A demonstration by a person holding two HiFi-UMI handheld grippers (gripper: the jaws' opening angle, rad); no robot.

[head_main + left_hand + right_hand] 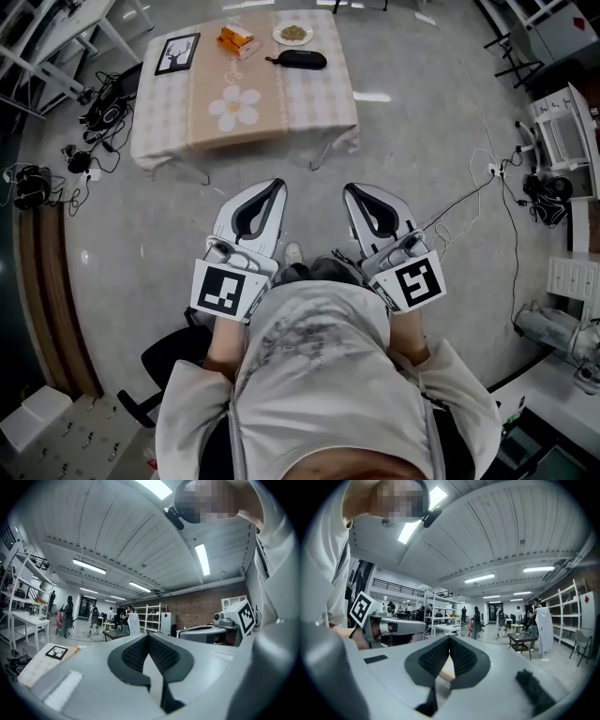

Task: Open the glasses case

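Observation:
The black glasses case point(298, 59) lies shut near the far right of a small table point(159, 122), well ahead of both grippers. My left gripper point(276, 185) and right gripper point(353, 190) are held side by side close to the person's body, above the floor. Both point level toward the table. Each is shut with nothing between its jaws. In the left gripper view the left gripper point(148, 637) has its ribbed pads point(133, 654) meeting at the tips. In the right gripper view the right gripper point(450, 639) looks the same. The case cannot be made out in either gripper view.
The table's checked cloth has a flower print point(234, 106). It also carries a framed picture point(176, 52), an orange packet point(236, 39) and a plate point(292, 34). Cables point(94, 117) lie left of it, a white cable point(487, 178) to the right. A black chair base point(169, 361) stands at lower left.

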